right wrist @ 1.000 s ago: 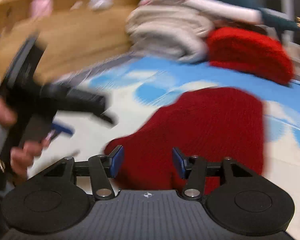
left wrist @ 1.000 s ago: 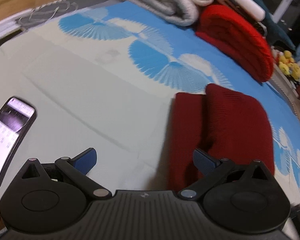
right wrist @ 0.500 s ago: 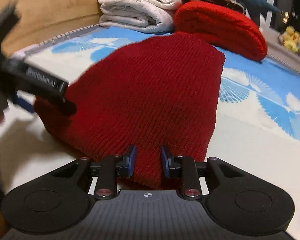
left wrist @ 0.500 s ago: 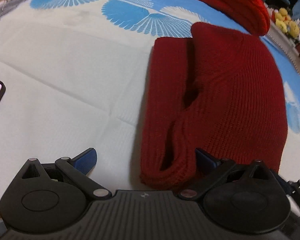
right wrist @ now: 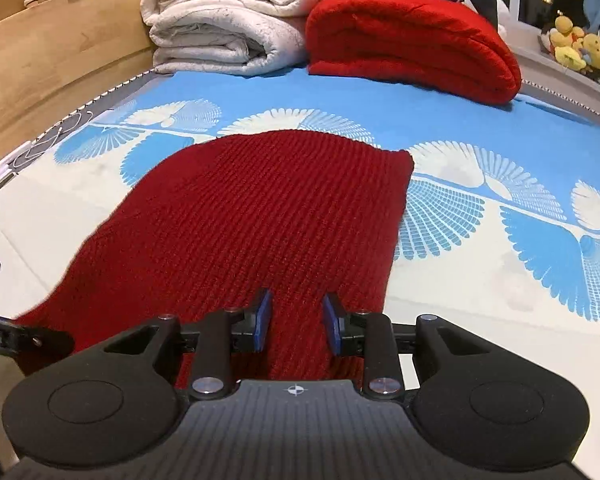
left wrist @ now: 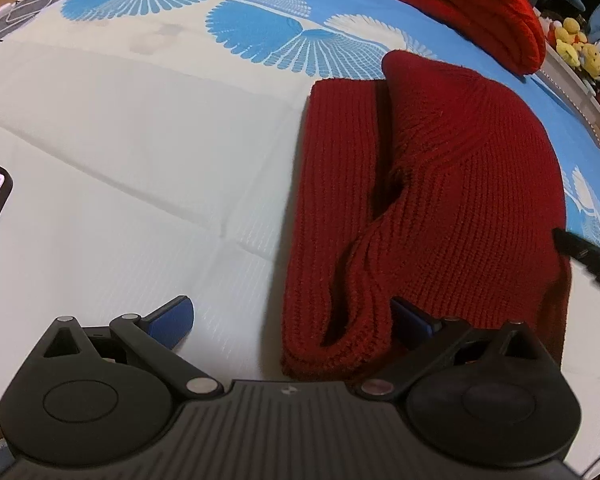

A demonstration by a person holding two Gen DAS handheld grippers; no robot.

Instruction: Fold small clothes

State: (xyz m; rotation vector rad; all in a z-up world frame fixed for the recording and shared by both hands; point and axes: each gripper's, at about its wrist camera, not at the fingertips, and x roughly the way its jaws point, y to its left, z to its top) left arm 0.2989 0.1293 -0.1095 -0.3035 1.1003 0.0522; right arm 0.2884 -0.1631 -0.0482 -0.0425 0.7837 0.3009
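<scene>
As the right gripper point(right wrist: 296, 326), narrowed half a second ago, is parted again over the dark red knit point(right wrist: 260, 220) on the bed sheet point(left wrist: 120, 160), the left gripper point(left wrist: 292, 316) is kept wide at its near edge, suggesting a fold just laid.

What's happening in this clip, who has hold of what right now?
A person with two handheld grippers is folding a dark red knit garment on a blue-and-white patterned bedspread. The right gripper has its fingers closed part-way around the garment's near edge. The left gripper is wide open at the garment's folded near corner, holding nothing. A white blanket and red blanket sit folded behind.
</scene>
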